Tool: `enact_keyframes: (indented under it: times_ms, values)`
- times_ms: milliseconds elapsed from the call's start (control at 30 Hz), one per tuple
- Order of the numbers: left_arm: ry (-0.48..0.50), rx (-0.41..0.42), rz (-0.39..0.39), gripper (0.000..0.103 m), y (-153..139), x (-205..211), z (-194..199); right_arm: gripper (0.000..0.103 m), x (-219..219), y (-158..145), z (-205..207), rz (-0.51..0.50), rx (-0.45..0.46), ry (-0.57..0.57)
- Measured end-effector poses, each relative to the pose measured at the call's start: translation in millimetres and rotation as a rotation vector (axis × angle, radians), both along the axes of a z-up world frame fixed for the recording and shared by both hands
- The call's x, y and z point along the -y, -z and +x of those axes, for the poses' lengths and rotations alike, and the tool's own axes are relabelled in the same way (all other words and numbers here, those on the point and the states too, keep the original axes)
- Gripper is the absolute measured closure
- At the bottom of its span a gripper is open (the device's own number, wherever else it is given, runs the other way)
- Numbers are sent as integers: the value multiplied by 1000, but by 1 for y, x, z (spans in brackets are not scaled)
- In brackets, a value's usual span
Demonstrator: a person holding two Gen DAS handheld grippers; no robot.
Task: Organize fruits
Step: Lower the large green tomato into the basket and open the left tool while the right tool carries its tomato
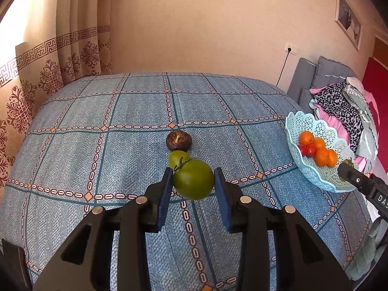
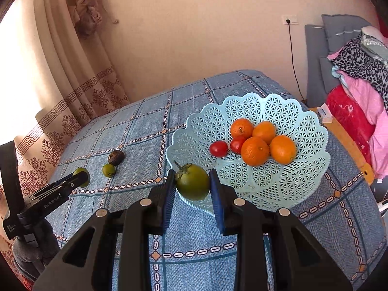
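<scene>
Left gripper: black plastic frame w/ blue ribbed pads, pinching a big green tomato; both pads touch its sides. Smooth, round, glossy, thin curled stem on top. Can't tell if it rests on the cloth or is lifted.

Right gripper: same build, blue pads clamped on a 2nd green tomato w/ leafy calyx, at the near rim of the basket; the rim edge runs behind/under the fruit.

Basket: pale blue plastic, lattice openwork, scalloped rim, shallow bowl shape. Holds four oranges w/ dimpled skin, bunched touching, plus two small red tomatoes just left of them. In left view its lower right rim is cut by the other gripper's black body.

Loose fruit: small green tomato just behind the left-held one, partly hidden by it. Beyond it a dark brown wrinkled round fruit, kind hard to make out.

Surface: table cloth, blue woven weave, grid of chain-pattern lines w/ tan diamonds.

Backgrnd: patterned curtain left; heap of clothes right, cut off by frame edge.
</scene>
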State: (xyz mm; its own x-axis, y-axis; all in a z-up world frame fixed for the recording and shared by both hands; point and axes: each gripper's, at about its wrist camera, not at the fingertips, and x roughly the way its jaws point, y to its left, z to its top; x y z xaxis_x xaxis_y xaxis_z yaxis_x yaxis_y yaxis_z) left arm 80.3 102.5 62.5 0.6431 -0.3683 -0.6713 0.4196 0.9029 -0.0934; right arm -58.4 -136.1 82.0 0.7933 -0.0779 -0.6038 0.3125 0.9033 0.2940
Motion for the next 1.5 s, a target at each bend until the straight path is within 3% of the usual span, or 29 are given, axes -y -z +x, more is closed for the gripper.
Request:
enact_keyframes:
  times_ms: [500,833,1500]
  values:
    - [65,18,23,67,-15,38,-16,73,37,17,-14,15,-11,63]
    - [113,20,34,67,-17,73,-23,73,43,14,-22,-43,19,87]
    - [297,29,49,67,-20,159,-42,72,64,12,-33,-70,60,141]
